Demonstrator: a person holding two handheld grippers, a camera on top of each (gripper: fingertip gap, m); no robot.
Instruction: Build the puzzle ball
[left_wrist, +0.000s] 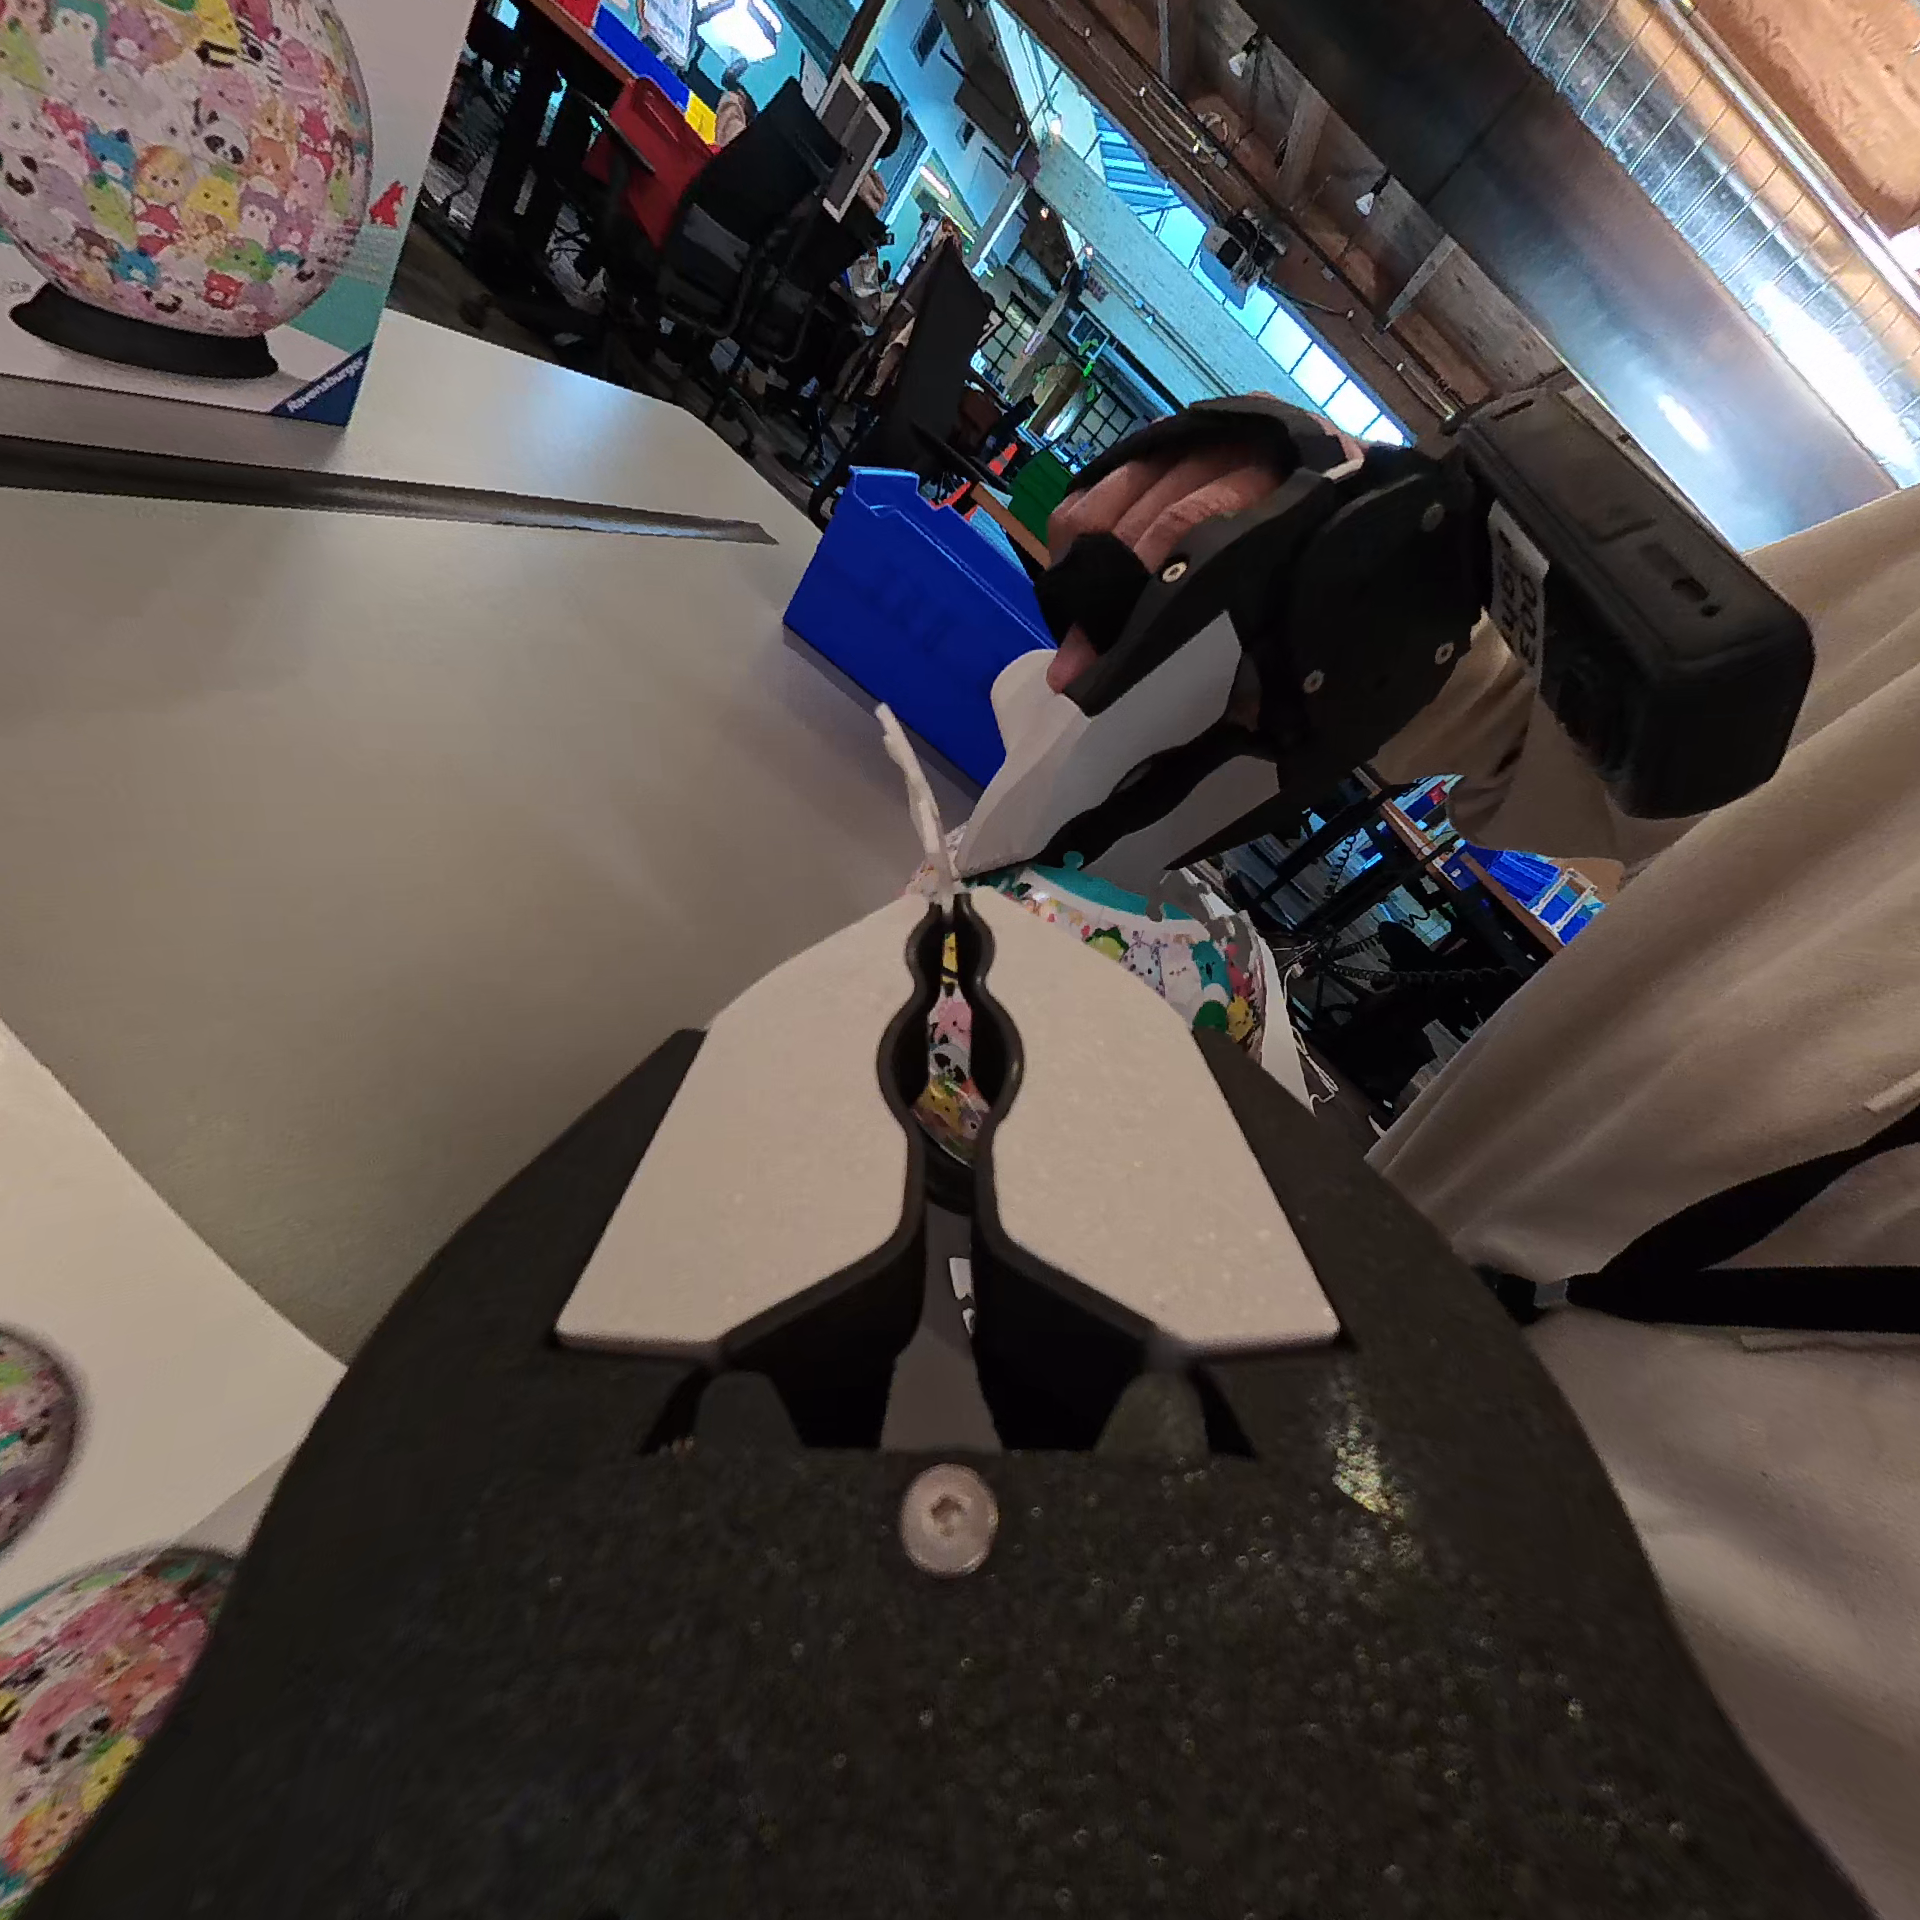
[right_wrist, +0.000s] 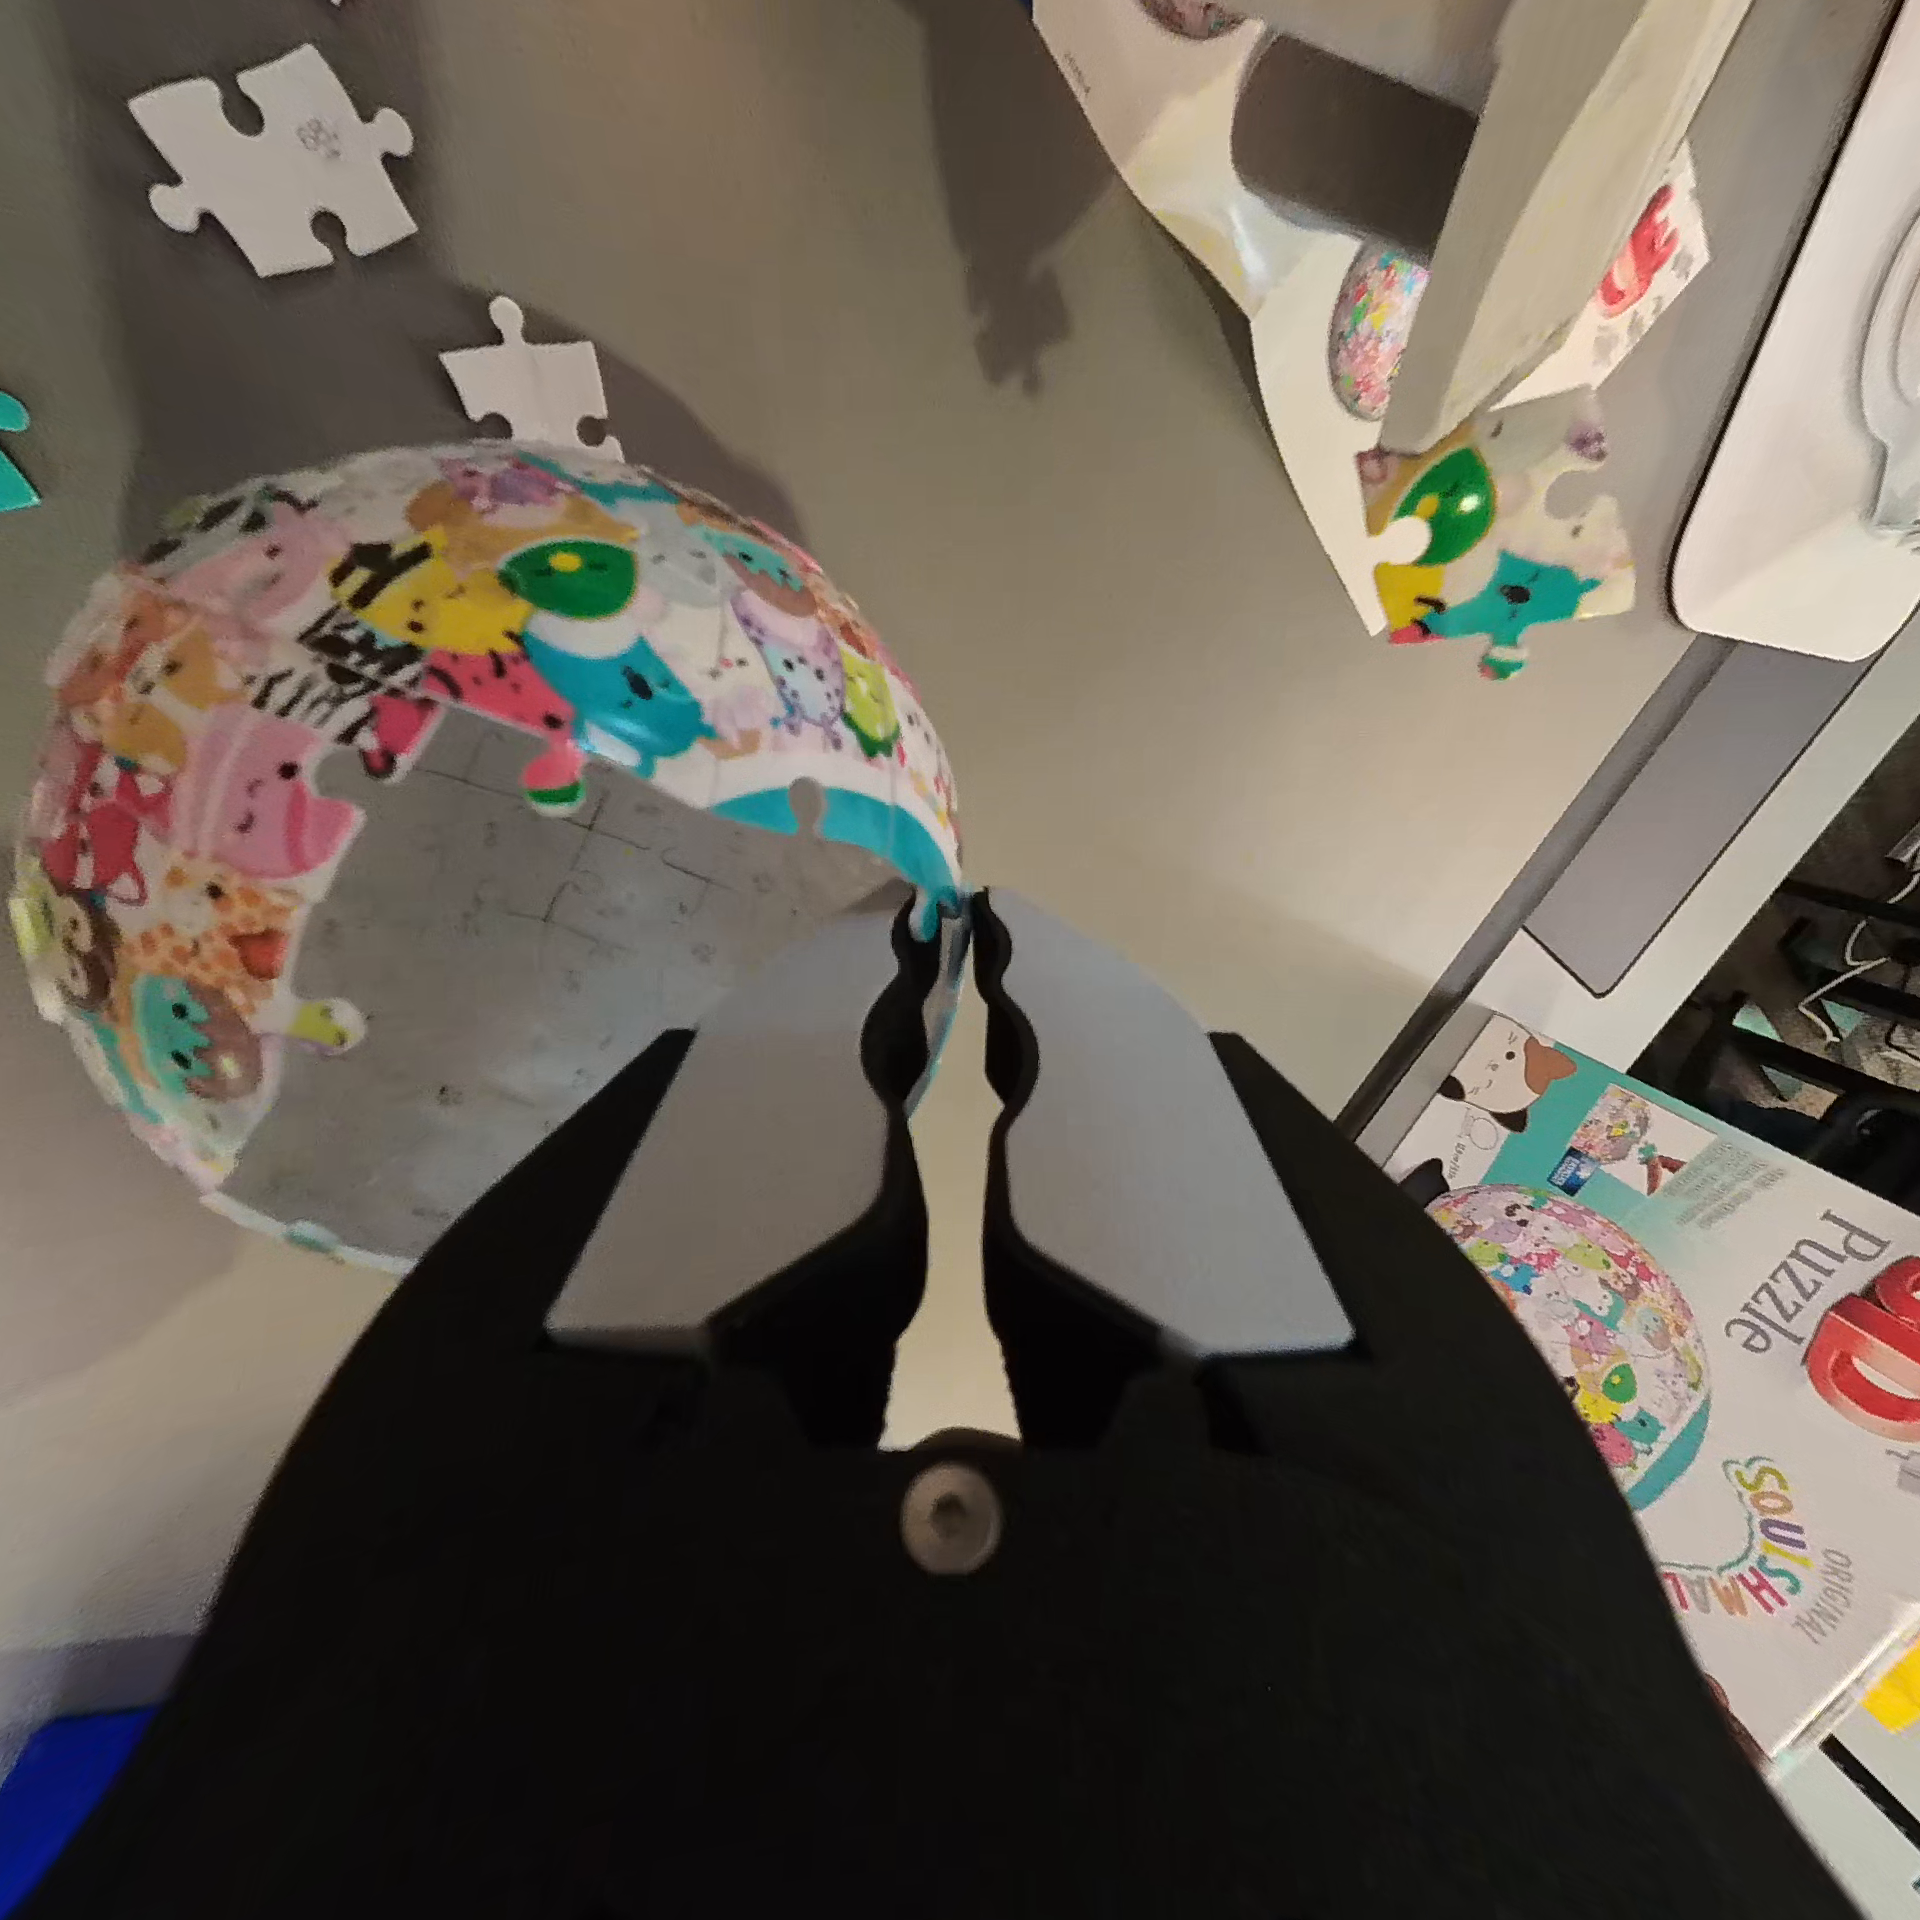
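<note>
The half-built puzzle ball (right_wrist: 499, 644) is a colourful open shell with a grey inside, lying on the grey table. My right gripper (right_wrist: 945, 904) is shut on the teal rim of the shell. It also shows in the left wrist view (left_wrist: 977, 857), with its tip on the ball (left_wrist: 1174, 956). My left gripper (left_wrist: 948, 909) is shut on a loose puzzle piece (left_wrist: 920, 810), seen edge-on at its tip. In the right wrist view this piece (right_wrist: 1496, 540) shows green and teal figures and hangs from the left gripper (right_wrist: 1455, 436), apart from the ball, to its right.
Two white face-down pieces (right_wrist: 275, 156) (right_wrist: 535, 379) lie beyond the ball. The puzzle box (right_wrist: 1662, 1299) lies at the right and also shows in the left wrist view (left_wrist: 177, 208). A blue bin (left_wrist: 914, 613) stands behind the ball. A white tray (right_wrist: 1818, 416) sits at the right. Tip to tip, the grippers are about 9 cm apart.
</note>
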